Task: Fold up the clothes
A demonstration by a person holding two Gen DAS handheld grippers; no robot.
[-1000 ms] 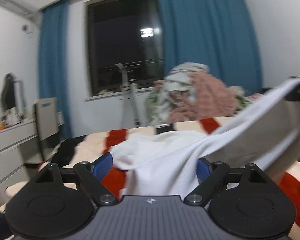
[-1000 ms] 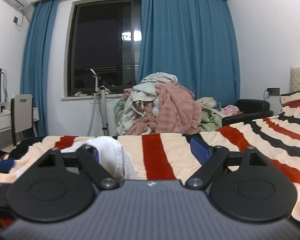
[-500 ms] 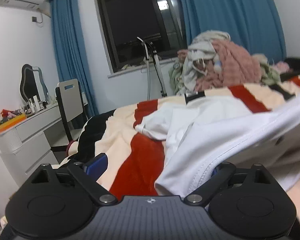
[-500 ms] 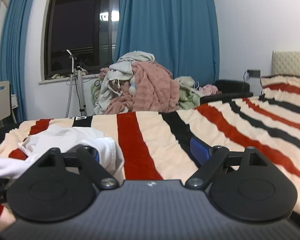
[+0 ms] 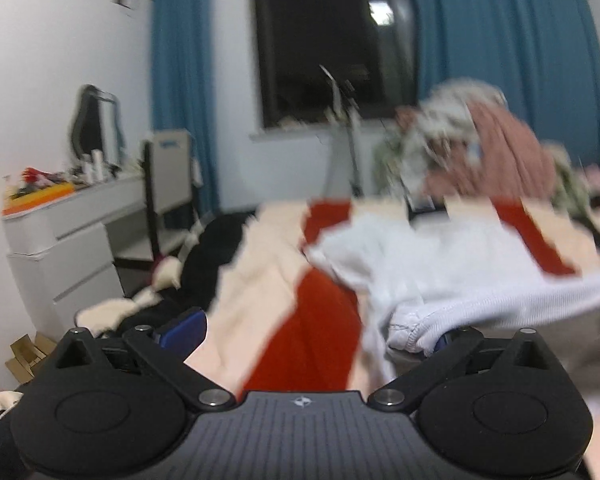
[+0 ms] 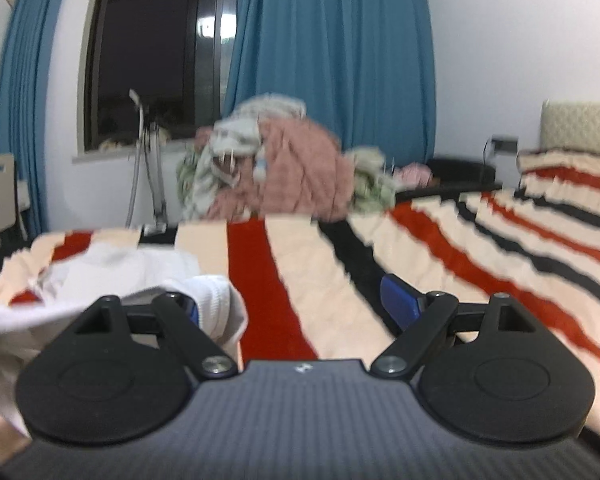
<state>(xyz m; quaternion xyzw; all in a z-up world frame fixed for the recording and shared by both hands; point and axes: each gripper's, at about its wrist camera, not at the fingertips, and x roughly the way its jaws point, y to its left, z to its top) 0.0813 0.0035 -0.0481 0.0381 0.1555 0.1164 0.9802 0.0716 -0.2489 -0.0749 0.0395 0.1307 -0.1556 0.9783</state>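
Note:
A white garment (image 5: pixel 440 256) lies crumpled on the striped red, cream and black blanket (image 5: pixel 260 280). One band of it stretches off to the right. My left gripper (image 5: pixel 312 332) hovers low over the bed with its jaws opening. The garment's hem (image 5: pixel 412 328) hangs over its right finger and nothing is pinched. In the right wrist view the same white garment (image 6: pixel 132 268) lies at the left, and a rolled edge (image 6: pixel 216 296) rests against the left finger. My right gripper (image 6: pixel 294 302) stands wide open over the blanket (image 6: pixel 420 248), with nothing between its pads.
A heap of pink and pale laundry (image 6: pixel 284 168) sits beyond the bed's far edge, below blue curtains. A white dresser (image 5: pixel 72 240) and a chair (image 5: pixel 168 184) stand at the left. A stand (image 5: pixel 348 136) is at the window. The headboard (image 6: pixel 580 128) is far right.
The left gripper's jaws widened and let the white cloth go; it now only hangs over the right finger. The left view swung leftward. The right gripper sank a little and turned.

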